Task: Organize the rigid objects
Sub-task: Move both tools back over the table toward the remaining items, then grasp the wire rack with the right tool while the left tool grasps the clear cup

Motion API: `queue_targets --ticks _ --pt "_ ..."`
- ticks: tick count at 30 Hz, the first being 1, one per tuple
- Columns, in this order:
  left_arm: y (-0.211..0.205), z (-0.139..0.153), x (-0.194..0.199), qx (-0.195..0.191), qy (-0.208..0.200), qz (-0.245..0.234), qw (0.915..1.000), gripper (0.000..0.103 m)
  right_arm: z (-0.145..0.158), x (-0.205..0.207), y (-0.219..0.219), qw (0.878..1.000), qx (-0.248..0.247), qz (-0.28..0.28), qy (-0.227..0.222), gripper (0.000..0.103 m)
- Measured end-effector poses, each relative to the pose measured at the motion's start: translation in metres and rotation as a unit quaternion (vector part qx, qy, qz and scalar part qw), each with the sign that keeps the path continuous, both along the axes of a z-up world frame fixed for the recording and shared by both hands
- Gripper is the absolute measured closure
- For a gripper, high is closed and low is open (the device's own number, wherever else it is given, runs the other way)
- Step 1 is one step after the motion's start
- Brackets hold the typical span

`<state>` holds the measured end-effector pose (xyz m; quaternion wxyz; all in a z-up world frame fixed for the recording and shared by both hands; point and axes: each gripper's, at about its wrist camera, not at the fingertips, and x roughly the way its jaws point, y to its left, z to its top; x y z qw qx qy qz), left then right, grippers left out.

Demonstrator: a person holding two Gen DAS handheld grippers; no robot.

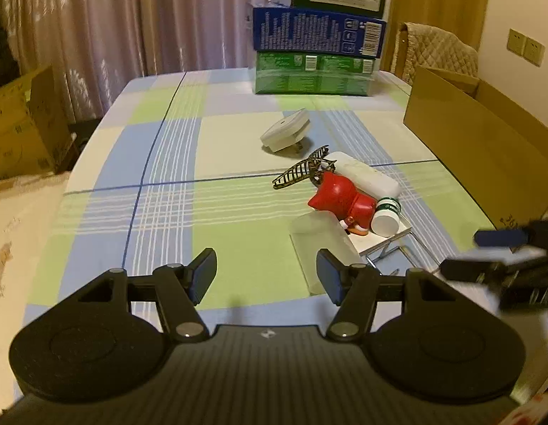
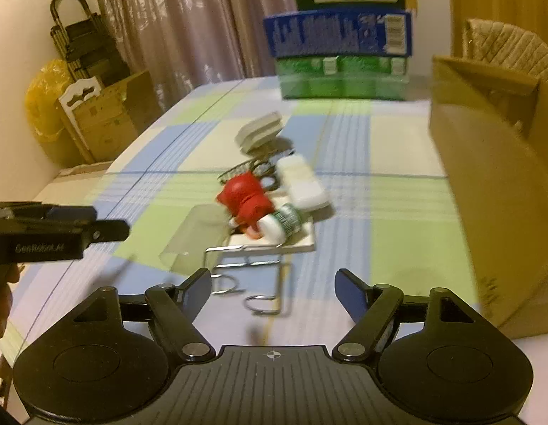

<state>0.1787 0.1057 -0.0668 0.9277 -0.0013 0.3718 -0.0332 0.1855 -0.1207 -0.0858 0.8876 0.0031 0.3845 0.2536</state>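
Both grippers hang empty over the checked tablecloth (image 1: 167, 163). The right gripper (image 2: 274, 292) has its jaws spread wide with nothing between them; the wire hooks of a metal rack (image 2: 252, 272) lie just past its tips. The left gripper (image 1: 267, 274) also stands apart and empty, a frosted plastic cup (image 1: 320, 244) lying on its side just beyond its right finger.

From the right gripper, the clutter sits at twelve o'clock: a red toy figure (image 2: 247, 200) resting on a white tile (image 2: 302, 244), touching a small bottle with a white cap (image 2: 279, 225), with a white oblong case (image 2: 302, 186) at one o'clock, a dark hair claw (image 2: 252, 171) behind the toy, and a white plug (image 2: 259, 131) farther back. The open cardboard box (image 2: 493, 177) stands at two o'clock, likely the place for it all.

I'd take the rack first since it lies nearest, closing on one straight wire rather than a hook, and lifting clear before swinging toward the box, so nothing stacked on the tile gets dragged.
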Motion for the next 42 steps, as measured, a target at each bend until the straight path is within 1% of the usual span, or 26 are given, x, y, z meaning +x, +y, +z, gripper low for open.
queue_targets --ticks 3,8,12,17,20,21,22,26,30,32,35,38,42 --pt "0.001 -0.003 0.006 -0.007 0.004 0.002 1.0000 0.045 -0.008 0.002 0.012 1.000 -0.002 0.011 0.002 0.029" --pt "0.001 -0.008 0.014 -0.017 0.011 0.005 0.9998 0.045 -0.017 0.012 0.023 1.000 0.001 0.008 0.011 0.029" --pt "0.003 -0.010 0.015 -0.025 0.014 0.006 0.9996 0.045 -0.022 0.017 0.032 1.000 -0.009 0.017 0.010 0.029" --pt "0.005 -0.011 0.014 -0.029 0.015 0.009 0.9994 0.044 -0.031 0.026 0.038 1.000 -0.012 0.012 0.024 0.029" --pt "0.006 -0.012 0.015 -0.031 0.018 0.012 0.9993 0.044 -0.034 0.029 0.041 0.999 -0.027 0.013 0.015 0.029" --pt "0.006 -0.012 0.016 -0.031 0.019 0.012 0.9993 0.044 -0.035 0.029 0.042 0.999 -0.033 0.015 0.012 0.032" --pt "0.005 -0.013 0.016 -0.031 0.020 0.012 0.9992 0.044 -0.036 0.029 0.042 0.999 -0.037 0.017 0.010 0.040" --pt "0.002 -0.014 0.017 -0.032 0.021 0.006 0.9992 0.044 -0.036 0.027 0.039 0.999 -0.051 0.016 0.002 0.040" --pt "-0.001 -0.014 0.017 -0.032 0.021 0.001 0.9993 0.044 -0.032 0.024 0.032 0.998 -0.065 -0.001 -0.009 0.040" --pt "-0.002 -0.015 0.017 -0.032 0.023 0.000 0.9992 0.044 -0.033 0.022 0.029 0.997 -0.075 -0.007 -0.009 0.040" --pt "-0.003 -0.015 0.018 -0.033 0.024 0.000 0.9992 0.044 -0.038 0.022 0.023 0.997 -0.073 -0.016 -0.003 0.040" --pt "-0.003 -0.016 0.018 -0.033 0.023 -0.001 0.9992 0.044 -0.039 0.022 0.024 0.996 -0.085 -0.017 -0.011 0.038" --pt "-0.006 -0.017 0.019 -0.033 0.026 -0.003 0.9991 0.043 -0.039 0.026 0.023 0.997 -0.071 -0.021 -0.015 0.036"
